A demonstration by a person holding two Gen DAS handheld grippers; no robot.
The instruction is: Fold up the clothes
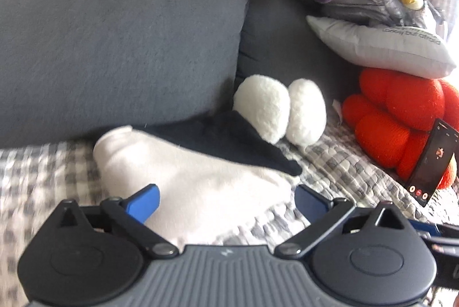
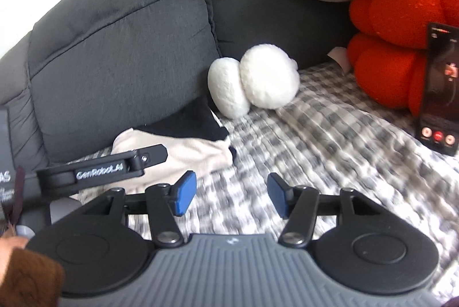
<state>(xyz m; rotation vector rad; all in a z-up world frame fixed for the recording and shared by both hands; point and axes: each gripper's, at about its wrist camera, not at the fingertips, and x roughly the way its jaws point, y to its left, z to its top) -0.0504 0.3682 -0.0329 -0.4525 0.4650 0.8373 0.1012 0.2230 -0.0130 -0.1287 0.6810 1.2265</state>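
Wide-open, empty left hand-held gripper over soft white folded garment; right hand-held gripper likewise.

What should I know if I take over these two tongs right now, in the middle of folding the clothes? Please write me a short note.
Left tongs: open, holding nothing; the white garment lies just in front, between the spread pads but not gripped.
Right tongs: open and empty, over the checkered blanket.
Clothes: the white garment lies on the blanket against the grey sofa cushion, with a black garment beside it, partly overlapping.
Done: the white piece looks like a compact bundle, apparently folded and released.
Left: I cannot tell whether the black piece is folded; check it. No other loose clothes are in view.
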